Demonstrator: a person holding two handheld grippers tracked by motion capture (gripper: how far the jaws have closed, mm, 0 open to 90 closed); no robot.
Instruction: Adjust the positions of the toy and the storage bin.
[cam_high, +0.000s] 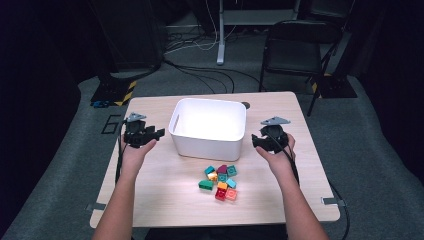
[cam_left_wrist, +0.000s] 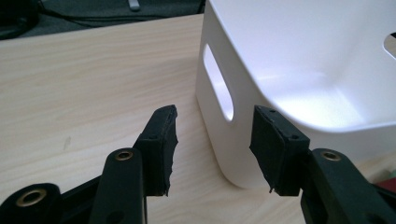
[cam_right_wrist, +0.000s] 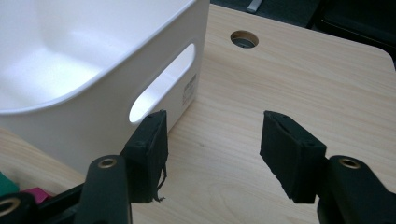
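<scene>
- Risk, as I judge it: either tongs could clip the white bin's (cam_high: 208, 127) wall and shove it across the surface (cam_high: 150, 195), since both hover just beside its handle slots.
- Left tongs (cam_high: 150, 134), at the bin's left end: part open, holding nothing.
- Right tongs (cam_high: 259, 141), at the bin's right end: part open, empty.
- Toy bricks (cam_high: 221, 182) lie just before the bin, untouched.

We see a light wooden tabletop (cam_high: 150, 190) with a round cable hole (cam_high: 245, 105) near its far edge. On it stands a white bin (cam_high: 208, 128) with handle slots, and just in front of that lies a cluster of colourful toy bricks (cam_high: 221, 182).
</scene>
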